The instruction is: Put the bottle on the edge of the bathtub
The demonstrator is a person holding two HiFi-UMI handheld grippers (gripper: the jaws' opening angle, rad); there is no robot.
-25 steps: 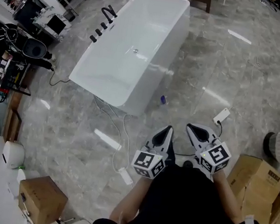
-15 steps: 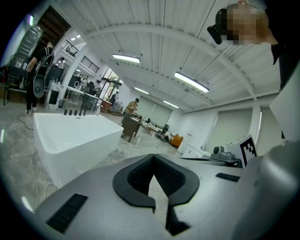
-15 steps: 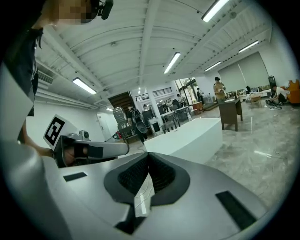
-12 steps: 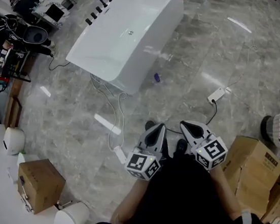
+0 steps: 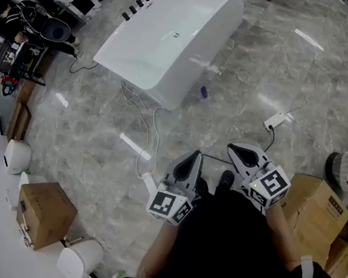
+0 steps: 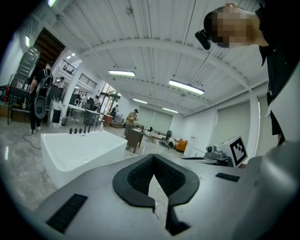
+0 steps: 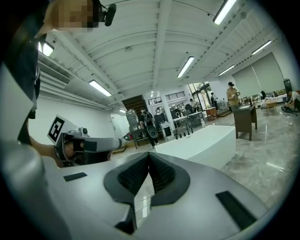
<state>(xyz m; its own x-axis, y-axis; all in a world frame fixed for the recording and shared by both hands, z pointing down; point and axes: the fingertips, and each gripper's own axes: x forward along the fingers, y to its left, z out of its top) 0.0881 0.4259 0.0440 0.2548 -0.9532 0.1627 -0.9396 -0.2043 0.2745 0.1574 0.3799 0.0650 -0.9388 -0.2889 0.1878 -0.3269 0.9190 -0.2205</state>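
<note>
The small purple-blue bottle (image 5: 203,92) is sitting on the glossy grey marble floor (image 5: 93,124), just beside the near corner of the long white rectangular bathtub (image 5: 206,47) and apart from its wall. It is showing too small for its long axis or the way it is pointing to be made out. The bathtub is showing a bare white basin with a small drain, and black taps (image 5: 139,0) are standing on its far rim. Well apart from the bottle, close to the person's body, the left tongs (image 5: 193,159) are pressed together with nothing between them, and the right tongs (image 5: 239,154) are likewise closed and empty. At the right edge a round dark bin (image 5: 332,170) is holding something pink, next to a closed brown cardboard box (image 5: 317,211).
</note>
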